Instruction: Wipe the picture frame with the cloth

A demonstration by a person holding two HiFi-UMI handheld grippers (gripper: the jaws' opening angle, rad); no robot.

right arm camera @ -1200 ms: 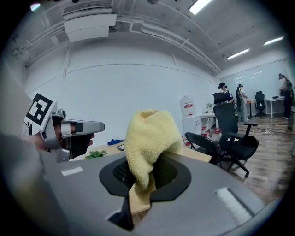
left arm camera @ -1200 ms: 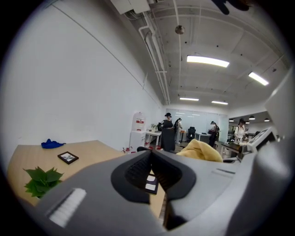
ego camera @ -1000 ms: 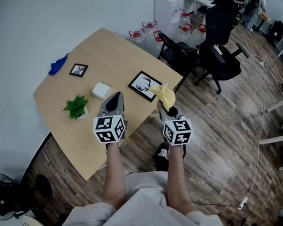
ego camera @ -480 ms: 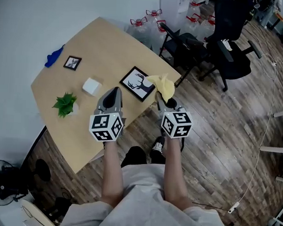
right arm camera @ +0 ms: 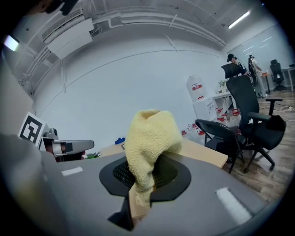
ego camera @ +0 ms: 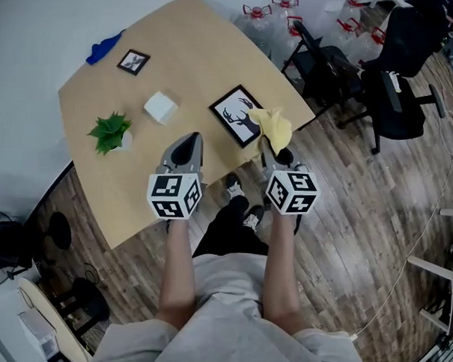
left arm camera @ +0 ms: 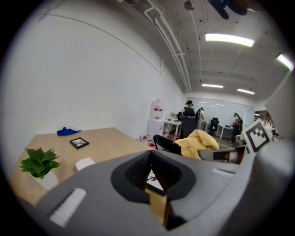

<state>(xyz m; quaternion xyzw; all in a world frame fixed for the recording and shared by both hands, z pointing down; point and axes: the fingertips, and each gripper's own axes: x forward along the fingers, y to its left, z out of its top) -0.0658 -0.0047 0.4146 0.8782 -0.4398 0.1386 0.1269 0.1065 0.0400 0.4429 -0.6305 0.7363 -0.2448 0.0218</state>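
Note:
The picture frame, black-edged with a deer print, lies flat near the right corner of the wooden table. My right gripper hovers just off that corner, shut on a yellow cloth that bunches up above its jaws. The cloth overlaps the frame's right end in the head view. My left gripper is held beside it over the table's front edge, shut with nothing in it. Part of the frame shows through the gap behind the left jaws.
On the table stand a small potted plant, a white box, a second small frame and a blue rag. Black chairs and water bottles crowd the floor beyond the right corner.
The head view has swung so the table sits higher and more to the left. Both grippers stay side by side, the cloth still held near the frame. The person's feet have stepped forward.

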